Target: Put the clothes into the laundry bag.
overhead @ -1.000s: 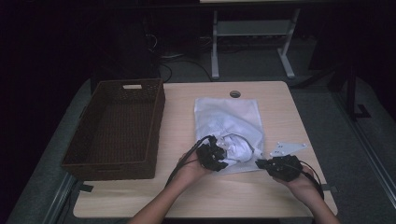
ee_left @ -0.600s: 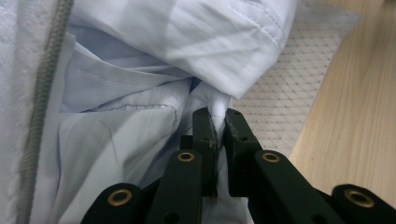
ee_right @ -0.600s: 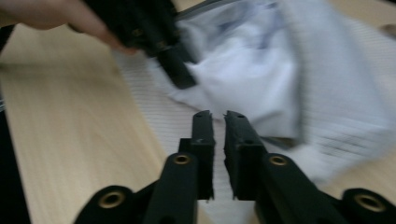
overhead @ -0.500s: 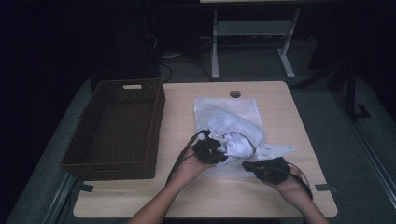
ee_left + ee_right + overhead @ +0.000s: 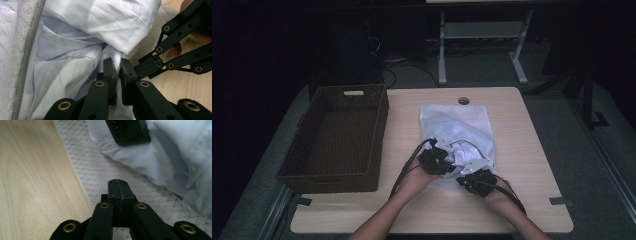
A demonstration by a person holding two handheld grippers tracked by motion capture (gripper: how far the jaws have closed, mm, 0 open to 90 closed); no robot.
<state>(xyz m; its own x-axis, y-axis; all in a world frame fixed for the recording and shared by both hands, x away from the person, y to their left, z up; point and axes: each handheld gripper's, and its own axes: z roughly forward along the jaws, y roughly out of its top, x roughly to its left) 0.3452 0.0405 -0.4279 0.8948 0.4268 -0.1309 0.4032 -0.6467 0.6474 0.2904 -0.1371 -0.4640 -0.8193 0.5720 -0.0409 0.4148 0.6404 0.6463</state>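
Pale shirt, crumpled in a heap on the near end of a white mesh bag, at the table's middle, toward the near edge. In the left gripper view, folds and a stitched hem of the shirt close up, with the bag's lace-like mesh and a grey corded edge running down the left side.

Left gripper at the heap's near left side, clenched on a pinch of the shirt: cloth caught and puckered between the two black pads, jaws almost together. Left hand behind it, cable looping off to the left.

Right gripper just beside the left one, at the bag's near edge, tips toward the heap. Jaws pressed fully together in its own view, low over bare mesh, no cloth visible between them; whether any mesh is nipped, impossible to tell. Shirt bulging in at the upper right of that view, wood to the left. From the left gripper's camera, the right gripper close at the right, its tip just at the fold of the shirt. Right hand near the table's front edge.

Dark wicker basket on the table's left part, well apart from the bag.
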